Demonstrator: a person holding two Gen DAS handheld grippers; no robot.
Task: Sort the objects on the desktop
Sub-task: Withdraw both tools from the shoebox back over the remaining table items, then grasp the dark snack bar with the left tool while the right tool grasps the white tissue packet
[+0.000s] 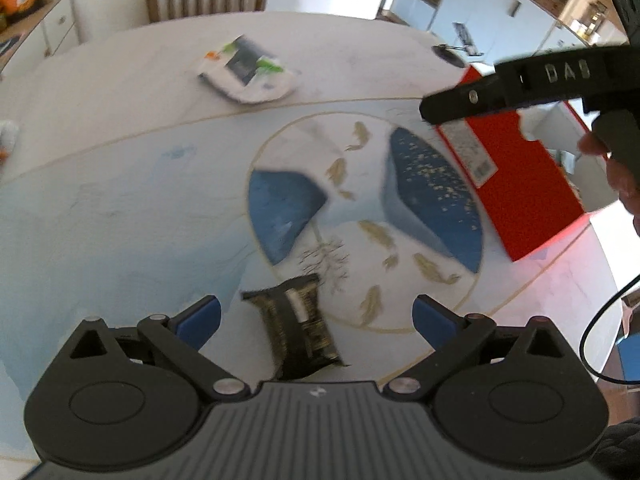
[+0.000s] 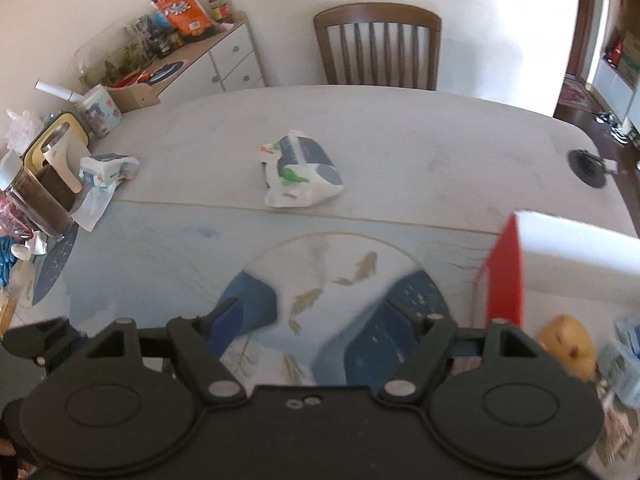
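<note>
My left gripper (image 1: 316, 316) is open above the mat, its blue pads wide apart. A small black-and-gold packet (image 1: 298, 328) lies on the mat between and just below the pads, untouched. A white tissue pack (image 1: 250, 70) with green and dark print lies farther back on the table; it also shows in the right wrist view (image 2: 298, 170). A red box (image 1: 516, 176) stands at the right; it also shows in the right wrist view (image 2: 506, 280). My right gripper (image 2: 316, 320) is open and empty over the mat; its black arm shows in the left wrist view (image 1: 500, 88).
A blue-and-white fish-print mat (image 1: 120, 208) covers the near table. A wooden chair (image 2: 378, 46) stands behind the table. Jars, a cup and tissues (image 2: 60, 168) crowd the left edge. A yellow fruit (image 2: 568, 346) and packets sit at the right. A black cable port (image 2: 588, 164) lies far right.
</note>
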